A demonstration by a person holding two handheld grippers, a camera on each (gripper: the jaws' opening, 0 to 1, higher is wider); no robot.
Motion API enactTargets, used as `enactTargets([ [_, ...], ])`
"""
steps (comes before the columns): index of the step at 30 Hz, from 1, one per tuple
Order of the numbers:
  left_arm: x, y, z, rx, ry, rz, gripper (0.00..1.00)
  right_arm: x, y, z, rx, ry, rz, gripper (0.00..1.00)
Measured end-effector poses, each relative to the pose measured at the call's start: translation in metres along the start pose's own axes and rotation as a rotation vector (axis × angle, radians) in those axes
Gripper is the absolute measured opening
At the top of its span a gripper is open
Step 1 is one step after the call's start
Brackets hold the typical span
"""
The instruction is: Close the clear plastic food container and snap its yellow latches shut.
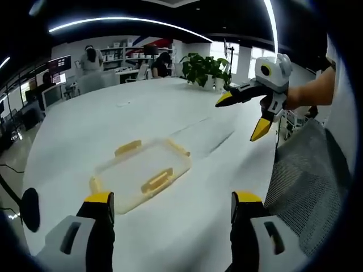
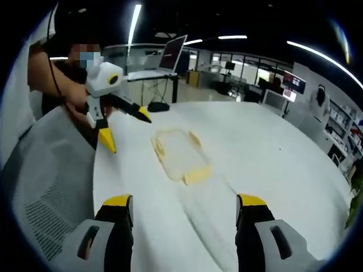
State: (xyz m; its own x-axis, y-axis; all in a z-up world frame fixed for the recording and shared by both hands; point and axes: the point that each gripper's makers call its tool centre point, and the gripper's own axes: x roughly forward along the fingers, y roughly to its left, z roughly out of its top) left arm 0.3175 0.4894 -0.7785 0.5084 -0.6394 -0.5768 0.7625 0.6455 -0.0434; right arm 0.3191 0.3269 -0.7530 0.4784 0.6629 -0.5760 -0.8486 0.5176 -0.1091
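Two wide-apart jaws of the left gripper (image 1: 170, 205) face the clear rectangular plastic container (image 1: 142, 175) with yellow latches at 11 o'clock on the white table (image 1: 85, 124), right gripper (image 1: 245, 116) spread at 2; right gripper view: container (image 2: 180, 154) at 12, left gripper (image 2: 126, 129) spread at 10, untouched, latching probably still ahead.

I'm working in an open-plan office. Everything sits around a large white meeting table (image 1: 85, 130). Beyond its far end in the left gripper view I see desks with computer monitors (image 1: 59, 64), shelving (image 1: 116, 54) against the back wall, and people (image 1: 91, 58) seated at workstations. A potted green plant (image 1: 204, 69) stands on the table's far edge. A grey mesh office chair (image 1: 309, 187) is pulled up beside the table. In the right gripper view, a monitor on a stand (image 2: 173, 52) rises behind the table, with glass partitions (image 2: 227, 62) and long ceiling strip lights (image 2: 134, 22) farther back.
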Motion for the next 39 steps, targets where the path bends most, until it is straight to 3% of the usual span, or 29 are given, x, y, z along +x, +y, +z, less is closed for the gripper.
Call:
enactTargets([
  [34,0.013,0.032,-0.008,0.040,0.061,0.005,0.79,0.051,-0.005,0.013,-0.157,0.065,0.117,0.69],
  [39,0.015,0.038,-0.010,0.075,0.083,0.004,0.79,0.056,-0.006,0.011,-0.192,0.089,0.130,0.68],
])
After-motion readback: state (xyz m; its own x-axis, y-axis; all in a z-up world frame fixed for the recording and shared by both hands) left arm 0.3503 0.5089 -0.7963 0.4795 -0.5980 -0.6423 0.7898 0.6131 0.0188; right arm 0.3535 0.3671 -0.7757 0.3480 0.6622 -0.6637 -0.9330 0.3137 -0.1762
